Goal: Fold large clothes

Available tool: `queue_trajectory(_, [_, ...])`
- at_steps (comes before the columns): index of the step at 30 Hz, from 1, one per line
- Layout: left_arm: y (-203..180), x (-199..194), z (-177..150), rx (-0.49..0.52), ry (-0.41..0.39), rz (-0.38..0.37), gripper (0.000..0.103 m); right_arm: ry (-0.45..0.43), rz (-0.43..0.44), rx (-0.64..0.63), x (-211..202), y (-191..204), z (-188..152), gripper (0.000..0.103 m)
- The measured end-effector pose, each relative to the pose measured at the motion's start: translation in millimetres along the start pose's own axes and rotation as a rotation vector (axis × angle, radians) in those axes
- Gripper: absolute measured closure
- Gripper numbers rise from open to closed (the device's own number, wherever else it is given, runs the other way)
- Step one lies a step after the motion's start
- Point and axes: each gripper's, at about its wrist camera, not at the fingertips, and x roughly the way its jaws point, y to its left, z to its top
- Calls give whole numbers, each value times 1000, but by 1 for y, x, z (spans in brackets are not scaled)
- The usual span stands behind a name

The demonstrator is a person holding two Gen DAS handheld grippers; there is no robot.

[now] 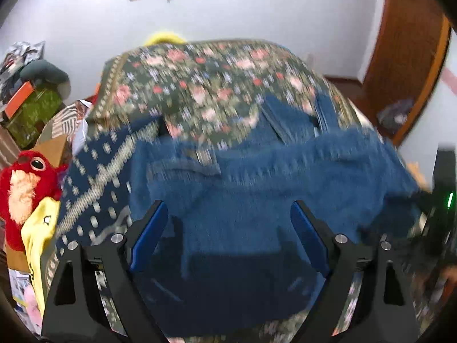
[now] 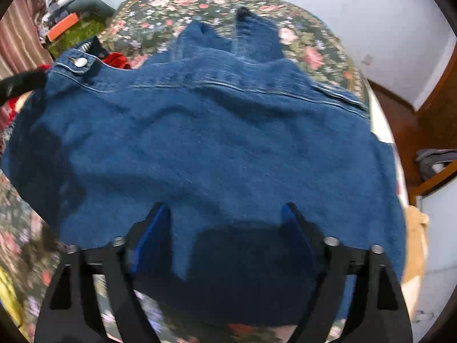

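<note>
A blue denim garment (image 2: 205,148) lies spread across a bed covered by a dark floral bedspread (image 2: 182,5), its metal waist button (image 2: 80,62) at the near-left corner in the right wrist view. Both handheld tools hover above the cloth: the left gripper (image 1: 228,211) and the right gripper (image 2: 225,214) each stand with jaws spread wide, blue pads (image 1: 148,237) clear of the fabric, holding nothing. A red plush toy (image 1: 25,191) sits beside the bed, near a patterned navy cloth (image 1: 97,177). Both views are blurred.
</note>
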Motion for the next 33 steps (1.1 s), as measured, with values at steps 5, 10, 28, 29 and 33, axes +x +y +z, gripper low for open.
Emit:
queue_trajectory(5, [-3,14,-43,24,87,-10,15,15,-9,84,-9,-43,-26,16])
queue_trajectory(10, [2,4,-71,32,45,59,15,27,-27,200,-26,-79,-46,10])
queue_trajectory(28, [71,-42,-139,-351,7,107,8,-9,-66,201,-60,-75,-75,10])
queue_trajectory(29, [76,-43,-143,-390,1,92,8,-12,-58,199,-61,-72,-74,10])
queue_trajectory(33, [84,-40,-151,-529,-18,-24,8,-16,-24,201,-61,-64,-76,10])
